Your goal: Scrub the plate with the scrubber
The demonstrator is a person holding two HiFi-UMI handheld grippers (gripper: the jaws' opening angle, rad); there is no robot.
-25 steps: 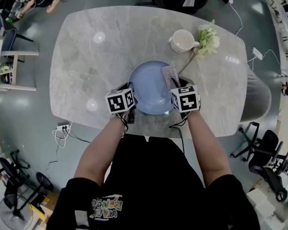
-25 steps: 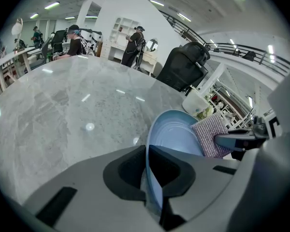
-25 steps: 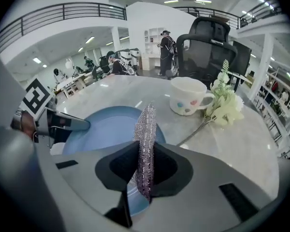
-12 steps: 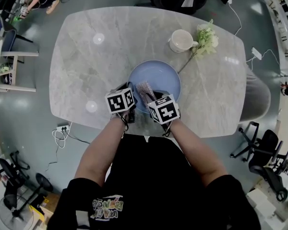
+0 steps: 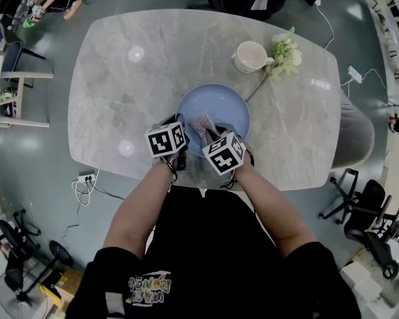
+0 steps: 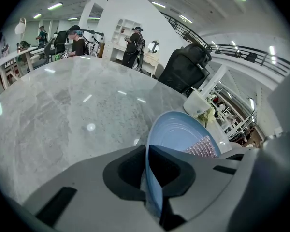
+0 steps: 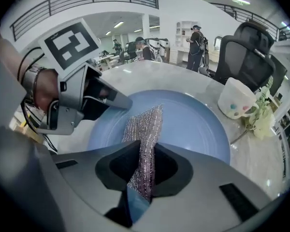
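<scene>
- Your tabletop (image 5: 120, 78): grey marbled surface, rounded corners, ceiling lights reflected in it.
- White mug (image 5: 253, 56): upright, far right part of the tabletop.
- Pale flower sprig (image 5: 287, 50): lying just beside the mug, stem pointing toward you.
- Floor: black office chairs (image 5: 366, 205) on your right, power strip (image 5: 86, 177) with cables on your left.

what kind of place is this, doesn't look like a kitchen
Likely an open office or lab, not a kitchen: a black high-backed office chair, people working in the background, and a white cable trailing over the grey floor.
</scene>
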